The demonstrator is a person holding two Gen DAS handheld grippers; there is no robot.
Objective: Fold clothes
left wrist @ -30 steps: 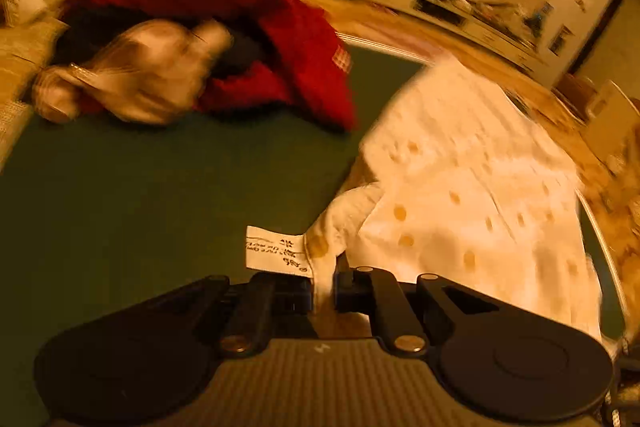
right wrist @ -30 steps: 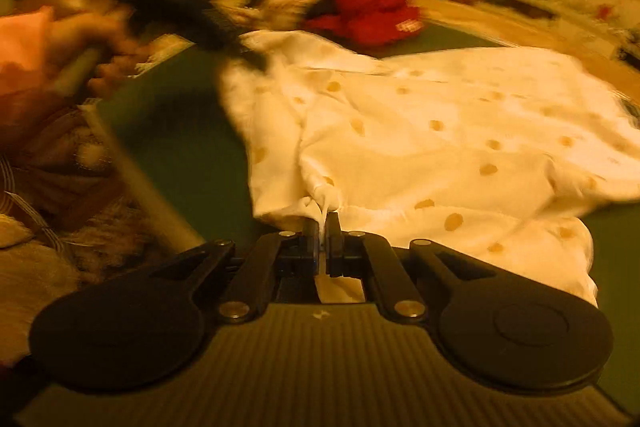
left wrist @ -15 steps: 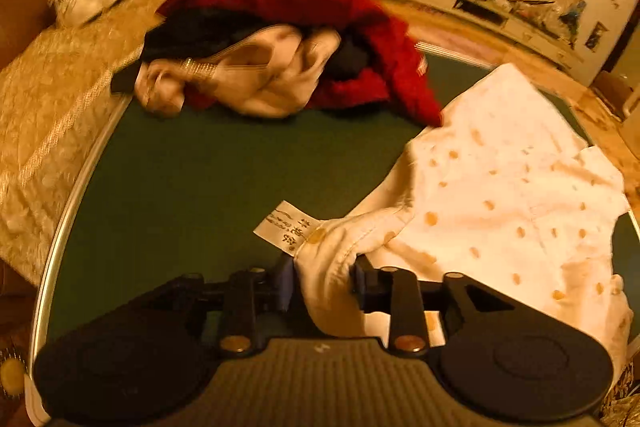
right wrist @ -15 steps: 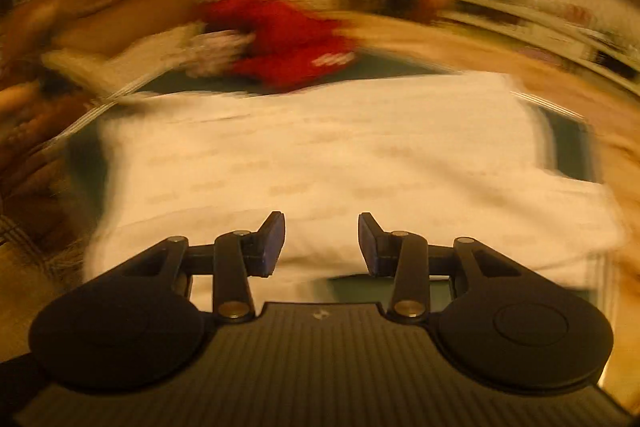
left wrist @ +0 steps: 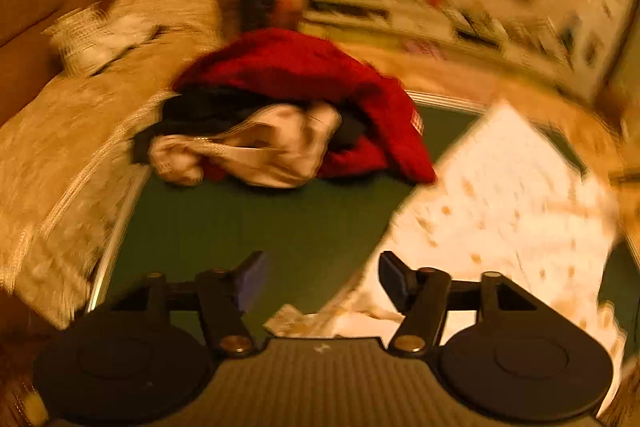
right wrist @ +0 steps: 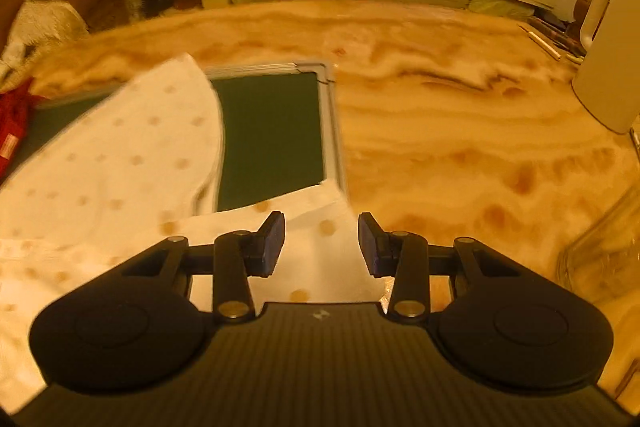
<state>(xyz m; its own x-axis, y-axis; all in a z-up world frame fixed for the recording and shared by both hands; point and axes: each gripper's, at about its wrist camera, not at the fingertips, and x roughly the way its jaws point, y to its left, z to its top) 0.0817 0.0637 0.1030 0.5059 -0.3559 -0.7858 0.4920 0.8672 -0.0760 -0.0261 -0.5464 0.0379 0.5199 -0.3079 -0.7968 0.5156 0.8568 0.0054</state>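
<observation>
A white garment with orange dots (left wrist: 508, 211) lies spread on the green table top (left wrist: 248, 223). Its corner with a white label (left wrist: 286, 323) rests just below my left gripper (left wrist: 320, 277), whose jaws are opening with no cloth pressed between them. In the right wrist view the same dotted garment (right wrist: 120, 163) covers the left side. One corner of it lies under my right gripper (right wrist: 322, 241), which is open above the cloth at the table's metal edge (right wrist: 332, 131).
A heap of red, black and pale clothes (left wrist: 296, 107) sits at the far side of the table. A sofa with a cream throw (left wrist: 72, 131) borders the left. Marbled floor (right wrist: 460, 115), a white chair (right wrist: 608, 67) and a glass object (right wrist: 600, 255) lie to the right.
Both grippers have let go of the dotted garment and opened. The left one has risen a little; the right one swung far to the right, to the table's corner.
</observation>
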